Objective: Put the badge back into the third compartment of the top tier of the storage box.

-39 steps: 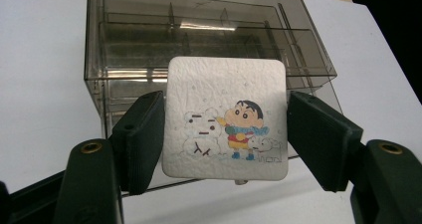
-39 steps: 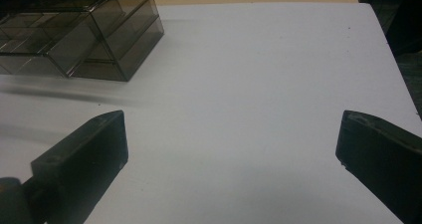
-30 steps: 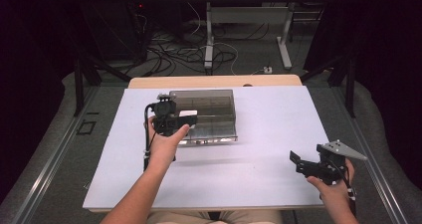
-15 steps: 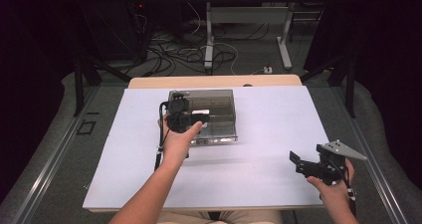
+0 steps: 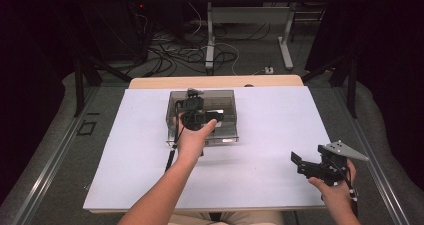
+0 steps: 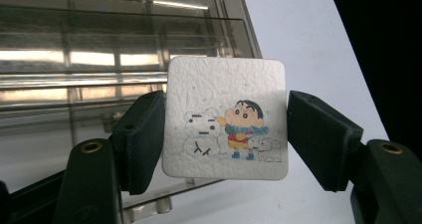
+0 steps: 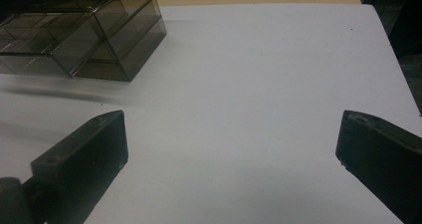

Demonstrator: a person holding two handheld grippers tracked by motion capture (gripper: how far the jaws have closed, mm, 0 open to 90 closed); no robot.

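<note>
A white square card (image 6: 226, 119) with a cartoon child and a snowman drawn on it stands between the jaws of my left gripper (image 6: 225, 134), which is shut on its two side edges. That left gripper (image 5: 194, 107) hovers over the smoky clear plastic box (image 5: 222, 102) at the table's middle back. The box's clear lid and inner dividers (image 6: 114, 50) lie just behind the card. My right gripper (image 5: 300, 162) stays low at the table's front right, open, nothing between its jaws (image 7: 229, 149).
The white table top (image 5: 270, 135) stretches wide around the box, and its bare surface (image 7: 249, 84) lies in front of the right gripper. The box corner (image 7: 124, 45) sits at that view's upper left. Cables and desk legs lie on the floor beyond.
My left gripper has carried the card rightward, from the box's left edge to over its middle. The right gripper has not moved.
</note>
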